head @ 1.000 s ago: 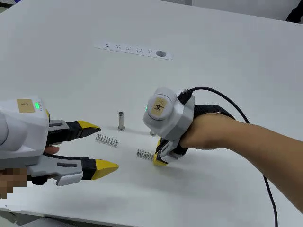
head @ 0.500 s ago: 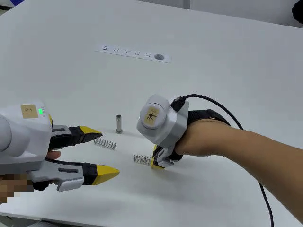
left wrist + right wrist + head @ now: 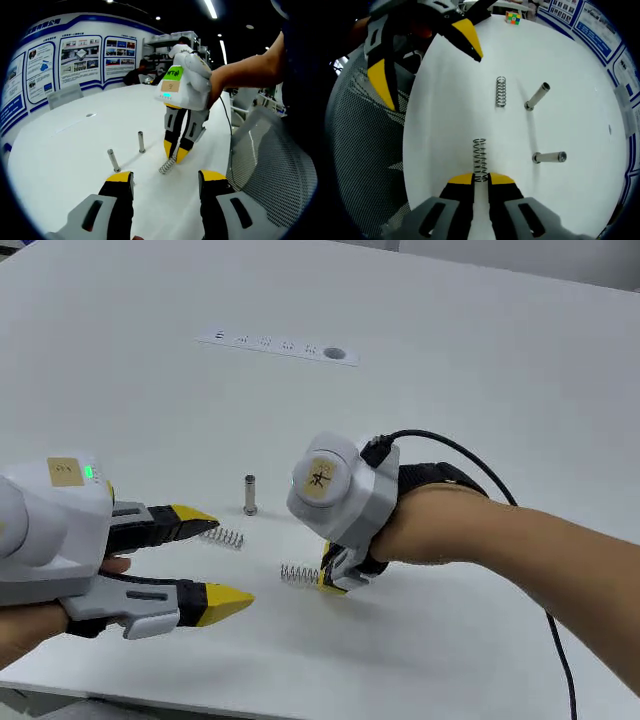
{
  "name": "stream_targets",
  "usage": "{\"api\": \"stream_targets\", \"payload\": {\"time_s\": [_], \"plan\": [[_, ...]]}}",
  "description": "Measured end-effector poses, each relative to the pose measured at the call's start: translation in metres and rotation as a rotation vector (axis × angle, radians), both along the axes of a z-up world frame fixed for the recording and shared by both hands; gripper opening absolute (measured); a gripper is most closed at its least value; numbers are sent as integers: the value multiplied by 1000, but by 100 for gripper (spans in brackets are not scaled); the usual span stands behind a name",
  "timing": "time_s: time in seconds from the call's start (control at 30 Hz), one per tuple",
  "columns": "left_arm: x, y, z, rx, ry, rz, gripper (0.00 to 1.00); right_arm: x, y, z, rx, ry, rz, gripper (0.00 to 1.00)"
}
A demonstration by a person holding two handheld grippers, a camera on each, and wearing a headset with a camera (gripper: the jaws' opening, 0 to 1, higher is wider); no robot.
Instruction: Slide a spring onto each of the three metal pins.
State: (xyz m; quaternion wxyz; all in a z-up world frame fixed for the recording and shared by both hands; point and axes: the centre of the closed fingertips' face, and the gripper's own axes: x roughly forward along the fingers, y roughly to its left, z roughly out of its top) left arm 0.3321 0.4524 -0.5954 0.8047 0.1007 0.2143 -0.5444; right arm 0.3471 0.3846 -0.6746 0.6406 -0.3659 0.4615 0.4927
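Left tongs (image 3: 228, 557) nearer loose spring (image 3: 225, 537), agape; right tongs (image 3: 481, 177) tight on second spring (image 3: 480, 157).

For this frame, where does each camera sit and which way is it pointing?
Head view: on the headset, looking forward and down at the table; the left gripper, right gripper and a forearm show.
Left gripper view: on the left gripper, looking along its open jaws across the table at the right gripper.
Right gripper view: on the right gripper, looking along jaws shut on the gripped spring, toward the left gripper's tips.
Shared: the gripper views face each other; both show the gripped spring and two pins.
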Motion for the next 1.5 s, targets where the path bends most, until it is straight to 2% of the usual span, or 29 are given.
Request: {"api": "stream_targets", "payload": {"time_s": [0.2, 0.4, 0.57, 0.83, 1.2, 1.5], "plan": [[-2, -7, 0, -2, 0, -21, 52, -4, 1, 25, 31, -1, 40, 11], [-2, -14, 3, -9, -12, -46, 50, -9, 6, 54, 58, -33, 104, 11], [-4, -21, 7, -12, -28, -73, 46, -14, 9, 69, 66, -43, 138, 11], [-11, -30, 7, -9, -52, -127, 36, -27, 16, 75, 76, -36, 203, 11], [-22, -38, 8, -11, -73, -204, 15, -37, 21, 75, 74, -26, 256, 11], [-28, -43, 3, -4, -61, -240, 12, -43, 20, 74, 53, -18, 283, 11]]}}
